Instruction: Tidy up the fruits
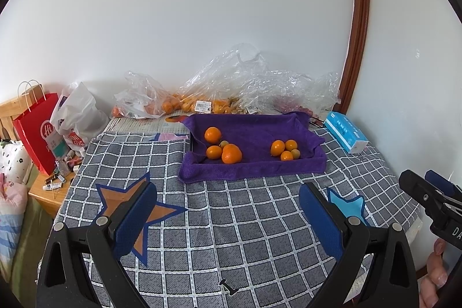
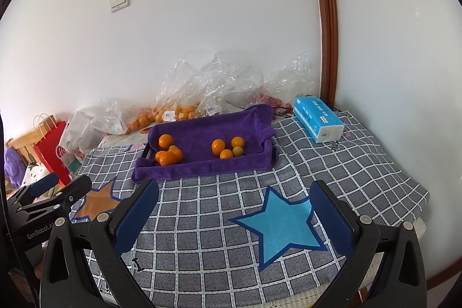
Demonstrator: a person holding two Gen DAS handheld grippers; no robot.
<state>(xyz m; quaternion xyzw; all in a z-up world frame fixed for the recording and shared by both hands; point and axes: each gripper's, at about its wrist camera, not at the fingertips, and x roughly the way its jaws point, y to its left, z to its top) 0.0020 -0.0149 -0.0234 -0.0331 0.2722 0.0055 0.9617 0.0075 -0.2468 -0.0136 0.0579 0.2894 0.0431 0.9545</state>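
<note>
Purple towelling lines a shallow tray (image 1: 254, 166) on the checked tablecloth (image 1: 231, 221), presumably to keep round fruit from rolling or bruising. The fruit already lies in two clusters: larger oranges (image 1: 228, 152) bunched at the tray's left end, and smaller kumquat-like fruits (image 1: 284, 149) gathered towards the right, one of them greenish. That split looks like sorting by size, well under way or perhaps finished. More orange fruit sits in clear plastic bags (image 1: 184, 100) against the wall behind the tray, so there may be more to bring over.

Both tools hang back on the near side of the table, well apart from the tray. The left gripper (image 1: 228, 224) has its blue-padded fingers (image 1: 134, 218) spread wide with nothing between them, above the orange star patch (image 1: 130, 210). The right gripper (image 2: 234, 221) is likewise spread and empty, above the blue star patch (image 2: 283, 227). Each faces the tray squarely, the left one more in line with the oranges, the right one with the small fruit. A blue tissue pack (image 2: 317, 117) lies off to the tray's right.
</note>
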